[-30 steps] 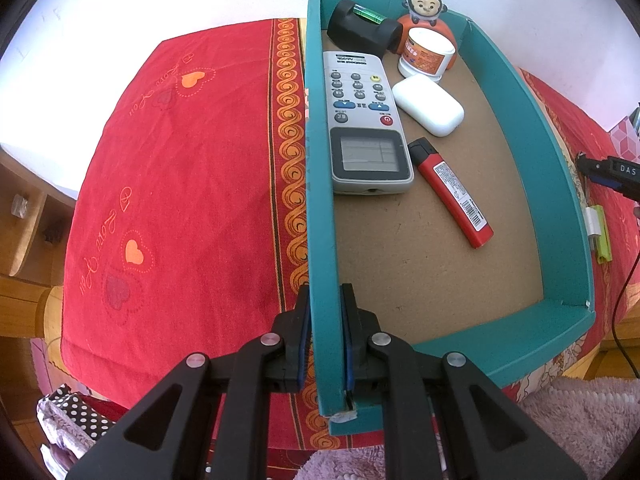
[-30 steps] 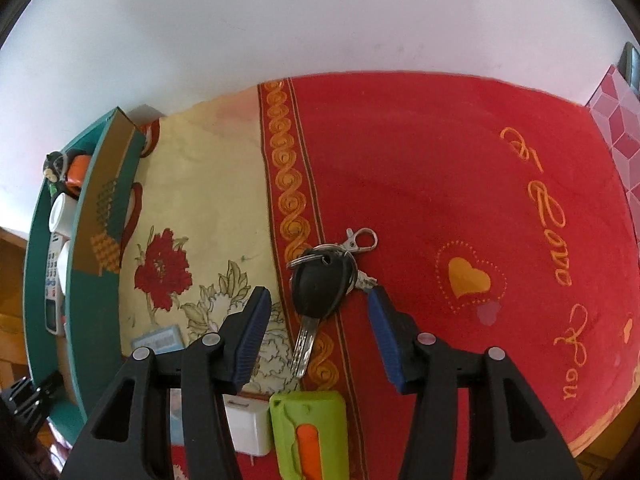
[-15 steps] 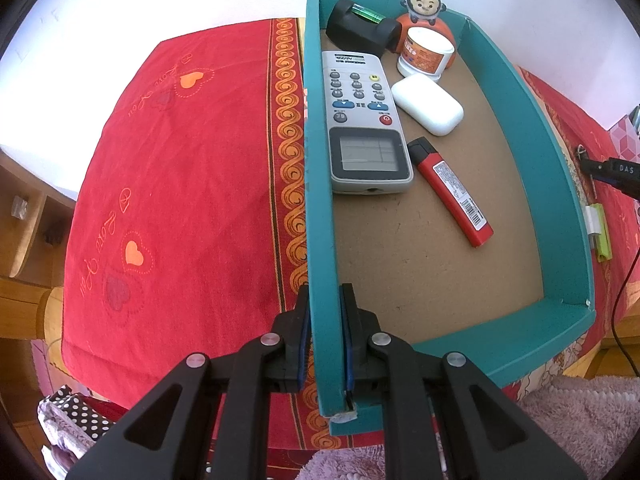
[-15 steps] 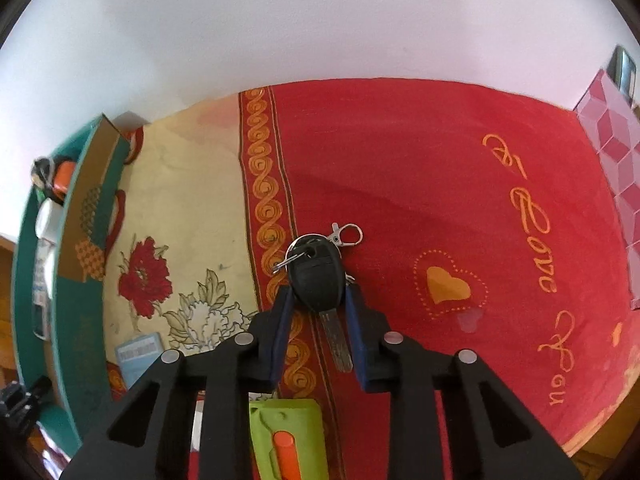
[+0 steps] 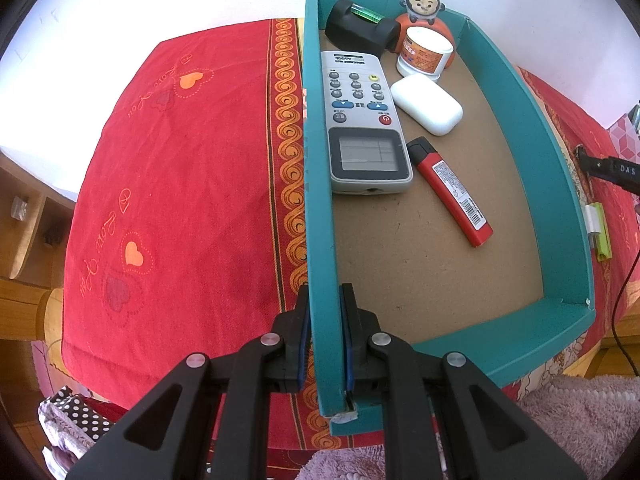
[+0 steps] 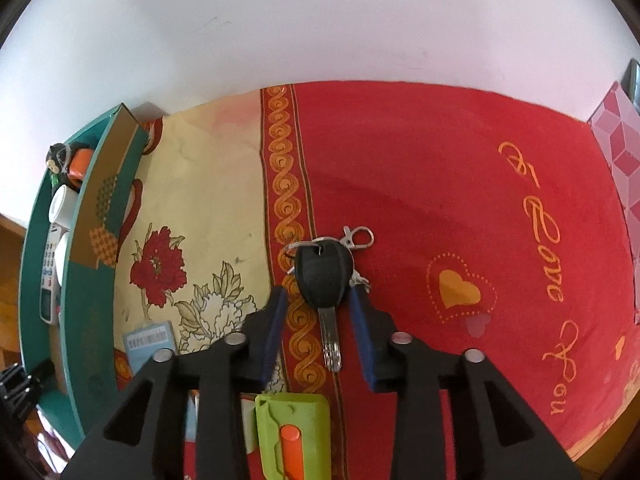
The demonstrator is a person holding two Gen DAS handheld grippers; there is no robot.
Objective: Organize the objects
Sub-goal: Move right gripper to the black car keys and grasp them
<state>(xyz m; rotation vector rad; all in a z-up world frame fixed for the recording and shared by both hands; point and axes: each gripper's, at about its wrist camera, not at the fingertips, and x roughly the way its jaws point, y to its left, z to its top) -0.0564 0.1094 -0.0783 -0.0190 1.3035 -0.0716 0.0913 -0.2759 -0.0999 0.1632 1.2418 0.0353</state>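
Note:
My left gripper (image 5: 324, 300) is shut on the left wall of a teal cardboard tray (image 5: 318, 200). Inside the tray lie a grey remote (image 5: 362, 120), a white case (image 5: 426, 108), a red lighter (image 5: 450, 190), a white jar (image 5: 424, 54), a black holder (image 5: 360, 32) and a monkey figure (image 5: 424, 4). My right gripper (image 6: 320, 300) is shut on the black head of a car key (image 6: 323, 272) with its ring and clasp, the blade pointing back between the fingers. The tray also shows at the left of the right wrist view (image 6: 86, 264).
A red and cream cloth (image 6: 420, 184) covers the table. A green and orange object (image 6: 292, 432) and a small blue card (image 6: 150, 340) lie near my right gripper. A green clip (image 5: 600, 232) lies right of the tray. A white wall is behind.
My right gripper closed around the key's black head and holds it. The left gripper kept its hold on the tray wall without moving.

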